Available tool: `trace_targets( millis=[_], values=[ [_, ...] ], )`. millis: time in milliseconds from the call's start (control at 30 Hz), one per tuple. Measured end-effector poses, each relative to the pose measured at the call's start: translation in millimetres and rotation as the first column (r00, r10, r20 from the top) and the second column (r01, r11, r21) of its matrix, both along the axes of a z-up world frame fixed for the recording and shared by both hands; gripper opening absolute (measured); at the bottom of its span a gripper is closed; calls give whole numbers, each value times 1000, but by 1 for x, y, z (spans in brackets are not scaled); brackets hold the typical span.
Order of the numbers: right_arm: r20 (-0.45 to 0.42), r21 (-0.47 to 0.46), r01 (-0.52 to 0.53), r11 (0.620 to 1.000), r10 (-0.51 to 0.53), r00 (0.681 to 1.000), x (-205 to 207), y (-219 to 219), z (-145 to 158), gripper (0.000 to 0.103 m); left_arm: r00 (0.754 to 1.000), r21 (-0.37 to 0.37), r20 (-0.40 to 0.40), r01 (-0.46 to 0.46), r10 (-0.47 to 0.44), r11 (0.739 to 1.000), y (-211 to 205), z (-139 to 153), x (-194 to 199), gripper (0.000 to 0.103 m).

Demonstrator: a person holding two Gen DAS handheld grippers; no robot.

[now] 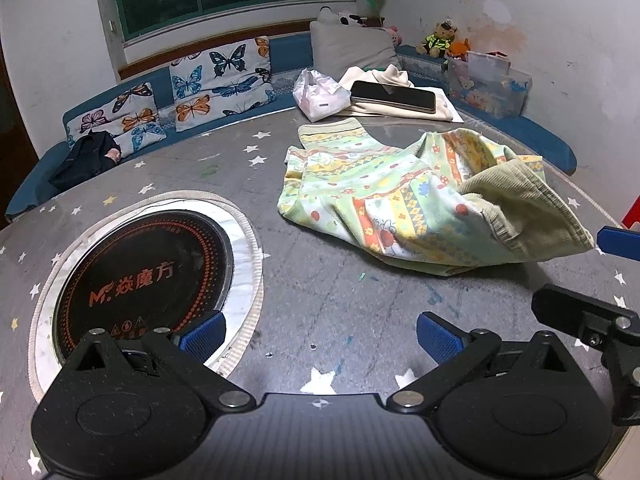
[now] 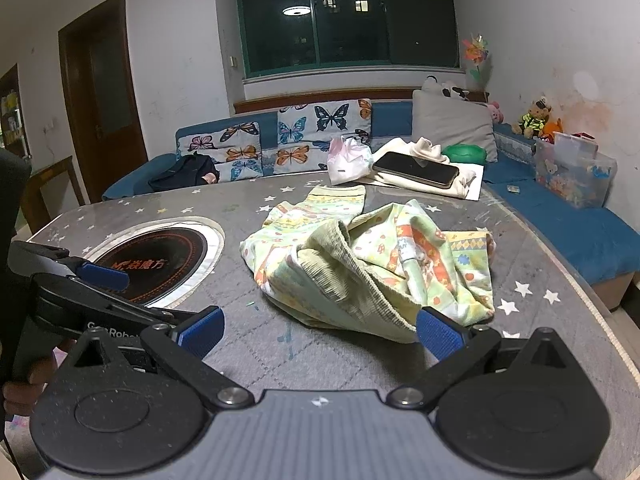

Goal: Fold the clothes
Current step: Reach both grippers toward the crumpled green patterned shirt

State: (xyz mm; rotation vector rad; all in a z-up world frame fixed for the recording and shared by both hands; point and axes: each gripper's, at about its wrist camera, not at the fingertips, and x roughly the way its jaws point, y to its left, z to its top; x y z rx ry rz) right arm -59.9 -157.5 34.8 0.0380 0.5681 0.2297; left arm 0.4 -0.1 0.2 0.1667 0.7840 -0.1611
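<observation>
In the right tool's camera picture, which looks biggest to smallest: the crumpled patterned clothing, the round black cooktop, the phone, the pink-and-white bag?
1. Crumpled patterned clothing
2. Round black cooktop, though it lies nearer the camera than the last two
3. Phone
4. Pink-and-white bag, close to the phone in size

A crumpled garment [image 2: 360,264] lies near the middle of the table [image 2: 344,360]. Left of it a round cooktop [image 2: 156,260] is set into the table. Toward the far edge, a phone [image 2: 416,169] rests on folded cloth [image 2: 460,182], with a plastic bag [image 2: 346,162] just left.
</observation>
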Motion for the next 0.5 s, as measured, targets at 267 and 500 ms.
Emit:
trace_targets(
  millis=[267,500],
  values=[
    [3,-1,0,1000,0,1000,7,-1,-1,103,1000,4,-9,-9,9,1000,-1,-1,8,103],
    [10,-1,-1,1000,1,1000,17,-1,1,103,1000,15,-15,-13,13,1000,-2,2,15,103]
  ],
)
